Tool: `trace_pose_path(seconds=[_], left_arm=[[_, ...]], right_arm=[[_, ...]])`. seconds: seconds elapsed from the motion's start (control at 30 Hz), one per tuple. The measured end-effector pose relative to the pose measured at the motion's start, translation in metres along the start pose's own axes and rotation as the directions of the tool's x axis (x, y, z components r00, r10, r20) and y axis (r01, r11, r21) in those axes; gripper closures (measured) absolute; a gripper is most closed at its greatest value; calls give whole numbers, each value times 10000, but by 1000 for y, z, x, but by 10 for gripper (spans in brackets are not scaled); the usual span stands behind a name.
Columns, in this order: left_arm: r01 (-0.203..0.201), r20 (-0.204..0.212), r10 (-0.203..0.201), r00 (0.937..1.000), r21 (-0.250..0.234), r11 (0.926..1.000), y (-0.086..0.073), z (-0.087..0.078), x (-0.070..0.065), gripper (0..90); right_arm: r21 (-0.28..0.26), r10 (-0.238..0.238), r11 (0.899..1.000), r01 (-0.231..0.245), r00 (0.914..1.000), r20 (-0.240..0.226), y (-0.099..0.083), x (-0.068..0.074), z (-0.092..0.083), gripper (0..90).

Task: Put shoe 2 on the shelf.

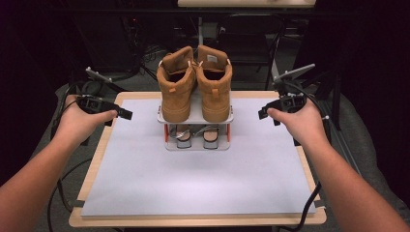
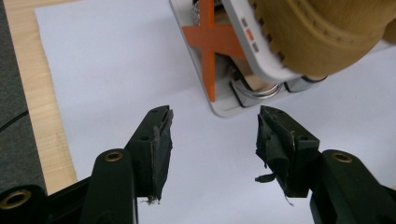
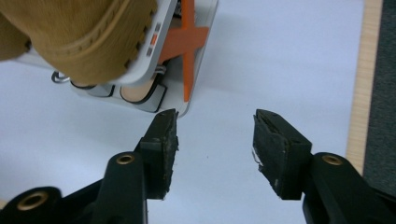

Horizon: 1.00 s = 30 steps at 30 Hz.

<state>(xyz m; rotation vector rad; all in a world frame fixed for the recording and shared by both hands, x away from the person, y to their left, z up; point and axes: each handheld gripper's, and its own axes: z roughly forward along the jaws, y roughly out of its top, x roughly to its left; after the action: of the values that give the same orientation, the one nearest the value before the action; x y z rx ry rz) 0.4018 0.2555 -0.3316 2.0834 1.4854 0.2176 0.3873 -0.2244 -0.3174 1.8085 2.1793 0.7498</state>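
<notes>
Two tan suede boots [image 1: 195, 83] stand side by side, heels toward me, on the top shelf of a small two-tier rack [image 1: 196, 130] with orange cross braces [image 2: 211, 42] at its ends. A second pair of shoes [image 1: 193, 138] sits on the lower shelf. My left gripper [image 1: 126, 114] hovers left of the rack, its jaws open with only the white sheet between them [image 2: 212, 140]. Right of the rack, my right gripper [image 1: 261, 113] is also open and holds nothing [image 3: 215, 140]. Both point inward at the rack without touching it.
A white sheet [image 1: 193, 183] covers most of the wooden table [image 1: 101, 145]. Dark stands, cables and a chair crowd the floor behind the table. Bare sheet stretches in front of the rack and at both sides.
</notes>
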Motion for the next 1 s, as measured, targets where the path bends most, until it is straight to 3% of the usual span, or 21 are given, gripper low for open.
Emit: trace_pose_path(seconds=[0.1,0.2,0.33,0.47,0.57,0.63,0.67,0.7,0.8,0.87,0.93,1.0], left_arm=[[19,-52,-19,10000,-33,10000,-12,8,6,441],[1,13,-1,10000,36,10000,-26,16,11,430],[-310,12,310,9995,-75,9995,-43,25,18,420],[-221,46,221,9997,55,9997,-60,38,27,416],[-173,223,174,9996,-65,9998,-75,48,33,379],[-202,345,200,9992,56,9998,-83,54,35,379],[-205,365,203,9991,48,9998,-86,56,36,379],[-303,345,305,9989,-64,9995,-92,60,37,379],[-172,557,187,9983,-271,9995,-104,68,38,379],[-295,623,312,9976,-291,9991,-113,73,37,379],[-396,507,412,9979,-324,9987,-122,76,36,378],[-401,370,418,9984,-447,9982,-130,79,34,349]], right_arm=[[-361,-323,9988,330,9993,191,-16,-3,11,466],[-236,-417,9988,421,9990,165,-29,-5,23,449],[-136,-671,9976,673,9976,153,-44,-9,38,430],[-83,-1172,9930,1175,9926,322,-57,-14,50,401],[237,-1208,9925,1199,9916,459,-65,-18,57,356],[225,-1262,9919,1251,9902,602,-73,-21,65,329],[509,-1477,9883,1436,9849,908,-77,-23,66,313],[253,-1281,9917,1264,9885,803,-81,-23,71,302],[320,-1523,9882,1497,9830,1025,-94,-25,77,294],[105,-1469,9891,1466,9845,954,-104,-24,82,290],[286,-1666,9860,1645,9801,1081,-113,-26,84,289],[231,-1551,9879,1535,9829,995,-123,-27,90,280]])
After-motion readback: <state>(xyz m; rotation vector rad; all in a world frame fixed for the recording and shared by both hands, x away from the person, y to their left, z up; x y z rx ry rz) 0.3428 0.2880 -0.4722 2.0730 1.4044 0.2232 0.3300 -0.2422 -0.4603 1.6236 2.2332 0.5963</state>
